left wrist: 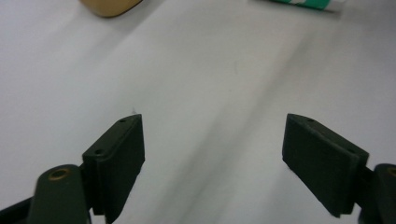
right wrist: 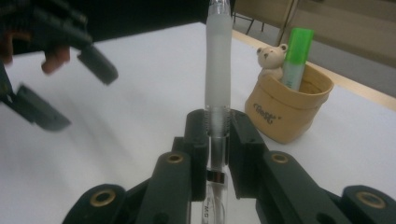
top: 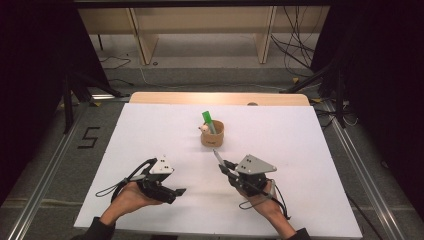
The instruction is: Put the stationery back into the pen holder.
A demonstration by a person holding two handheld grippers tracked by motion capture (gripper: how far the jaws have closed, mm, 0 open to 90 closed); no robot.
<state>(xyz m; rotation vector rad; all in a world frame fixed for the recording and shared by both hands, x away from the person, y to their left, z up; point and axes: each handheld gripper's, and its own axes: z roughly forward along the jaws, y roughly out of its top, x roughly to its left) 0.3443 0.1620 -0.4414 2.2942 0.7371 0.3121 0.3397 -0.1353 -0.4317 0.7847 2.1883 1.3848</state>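
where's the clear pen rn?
High view: clear pen clamped in the right gripper, right of centre, just in front of the tan pen cup.

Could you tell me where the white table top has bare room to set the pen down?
Bare patches: left of the holder, right of it, and between the two tongs. It is crowded only at the holder, with its green marker and bear.
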